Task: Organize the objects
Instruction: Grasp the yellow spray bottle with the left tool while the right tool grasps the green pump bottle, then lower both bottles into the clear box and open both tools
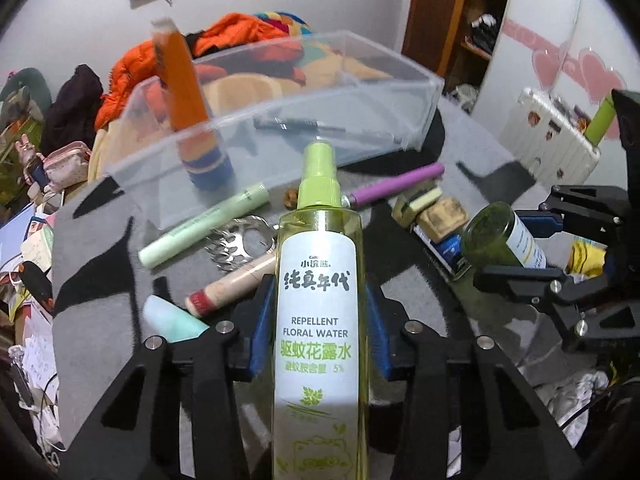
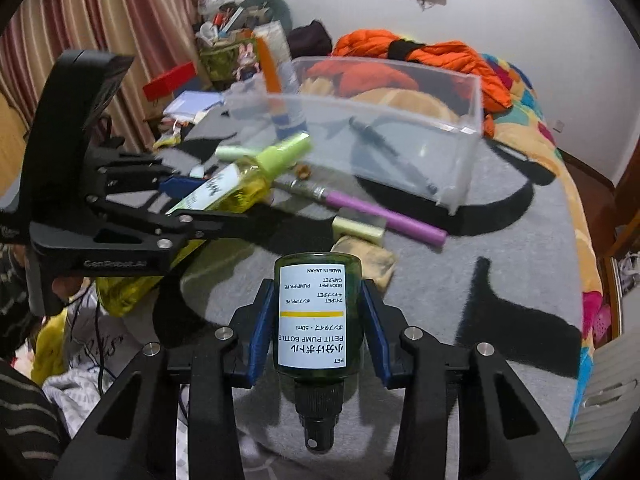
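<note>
— What have your tongs got hold of?

— My left tongs (image 1: pixel 318 332) are closed on the repellent floral water spray bottle (image 1: pixel 318 280), blue pads (image 1: pixel 262 332) pressing both sides of its label. It fills the lower middle of the left wrist view, nozzle pointing up the frame. My right tongs (image 2: pixel 318 332) are clamped on the small dark green pump bottle (image 2: pixel 318 316), its pump head toward the bottom edge and its label upside down.

— And the container?

— The clear plastic bin (image 1: pixel 280 96) sits across the upper middle of both views, on the grey blanket (image 2: pixel 500 260) of the bed. An orange tube with a blue cap (image 1: pixel 188 92) stands leaning in its left end, and a black pen (image 1: pixel 296 123) lies on its floor.

— What lies loose outside it?

— Just below the bin in the left view: a pale green tube (image 1: pixel 204 224), a purple pen (image 1: pixel 396 184), a beige tube with a red cap (image 1: pixel 232 286), a metal paw-shaped piece (image 1: pixel 240 242) and a yellow-green eraser (image 1: pixel 416 204), all on the blanket.
</note>
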